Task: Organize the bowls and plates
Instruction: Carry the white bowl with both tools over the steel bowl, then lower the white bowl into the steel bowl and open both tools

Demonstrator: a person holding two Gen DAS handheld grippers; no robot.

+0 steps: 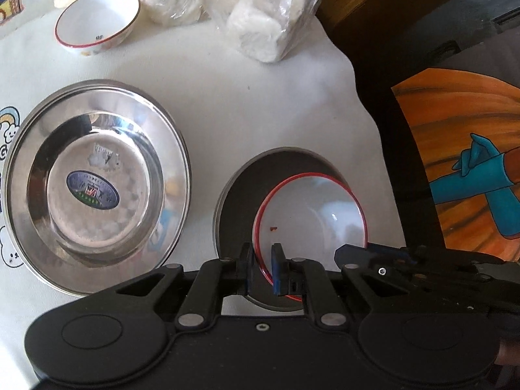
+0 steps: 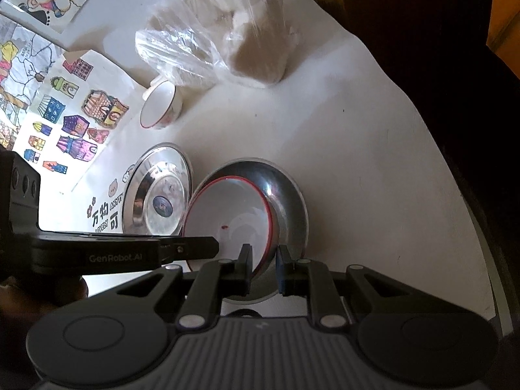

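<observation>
A white bowl with a red rim (image 1: 312,214) (image 2: 227,214) hangs tilted over a steel plate (image 1: 234,201) (image 2: 289,195). I cannot tell whether it touches the plate. My left gripper (image 1: 263,268) is shut on the bowl's near-left rim. My right gripper (image 2: 264,268) is shut on the opposite rim. Its fingers (image 1: 354,253) show at the bowl's right edge in the left wrist view. A second steel plate (image 1: 94,175) (image 2: 159,191) with a blue oval sticker lies to the left. A smaller white bowl (image 1: 97,19) (image 2: 161,107) stands farther back.
A clear plastic bag of white buns (image 1: 260,9) (image 2: 221,32) lies at the back of the white table cover. The table's edge (image 1: 367,113) curves along the right, with dark floor beyond it. Coloured drawings (image 2: 65,113) lie at the left.
</observation>
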